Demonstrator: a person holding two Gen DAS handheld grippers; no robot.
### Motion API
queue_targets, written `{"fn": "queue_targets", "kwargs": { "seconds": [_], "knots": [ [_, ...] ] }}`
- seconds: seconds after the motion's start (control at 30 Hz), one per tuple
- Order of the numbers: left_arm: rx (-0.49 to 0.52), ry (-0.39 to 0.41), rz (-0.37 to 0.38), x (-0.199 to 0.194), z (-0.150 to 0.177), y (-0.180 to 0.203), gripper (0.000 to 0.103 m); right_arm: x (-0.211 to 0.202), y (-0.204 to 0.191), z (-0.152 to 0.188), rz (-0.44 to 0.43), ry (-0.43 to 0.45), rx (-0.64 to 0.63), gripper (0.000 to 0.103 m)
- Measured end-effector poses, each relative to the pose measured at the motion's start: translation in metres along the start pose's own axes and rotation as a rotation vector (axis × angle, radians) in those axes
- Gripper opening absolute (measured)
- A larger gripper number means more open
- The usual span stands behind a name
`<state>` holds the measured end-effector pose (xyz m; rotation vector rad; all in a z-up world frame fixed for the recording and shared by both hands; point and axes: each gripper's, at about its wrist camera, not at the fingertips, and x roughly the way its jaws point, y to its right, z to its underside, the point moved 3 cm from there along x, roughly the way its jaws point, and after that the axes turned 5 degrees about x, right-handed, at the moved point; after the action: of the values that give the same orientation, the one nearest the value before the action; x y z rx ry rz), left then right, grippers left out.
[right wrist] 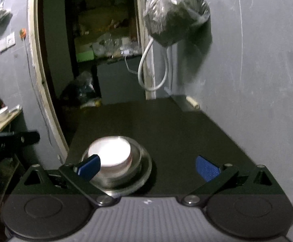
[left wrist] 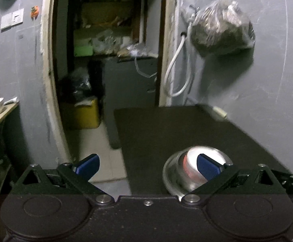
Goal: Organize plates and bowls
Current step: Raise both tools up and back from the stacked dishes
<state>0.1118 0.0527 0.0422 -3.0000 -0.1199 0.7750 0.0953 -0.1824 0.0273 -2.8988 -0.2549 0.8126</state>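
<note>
Left wrist view: left gripper (left wrist: 148, 164), jaws wide and empty, blue ribbed pads (left wrist: 208, 166) on black arms. A round steel bowl (left wrist: 175, 174), upside down and shiny, rests on the dark matte surface (left wrist: 166, 125) near its front edge, partly behind the right pad.

Right wrist view: right gripper (right wrist: 148, 166), jaws wide and empty. The same bowl, flat base glaring white, sits toward the surface's front-left corner. A crinkled plastic bag (right wrist: 174, 14) hangs on the grey wall.
</note>
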Motion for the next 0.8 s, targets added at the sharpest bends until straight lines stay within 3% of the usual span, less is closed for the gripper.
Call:
{"fn": "queue_targets", "kwargs": {
  "seconds": [0.13,0.5,0.8],
  "knots": [
    [0.008,0.023,0.020,-0.011,0.010,-0.002,0.102,-0.017,0.000,-0.001,-0.001,0.063,0.009,0.103],
    [-0.021,-0.010,0.028,-0.021,0.029,0.006,0.102,-0.035,0.009,0.008,0.039,0.070,-0.030,0.103],
    [-0.082,-0.011,0.028,-0.040,0.030,0.022,0.102,-0.044,0.033,0.013,-0.035,0.043,0.011,0.103]
  ]
}}
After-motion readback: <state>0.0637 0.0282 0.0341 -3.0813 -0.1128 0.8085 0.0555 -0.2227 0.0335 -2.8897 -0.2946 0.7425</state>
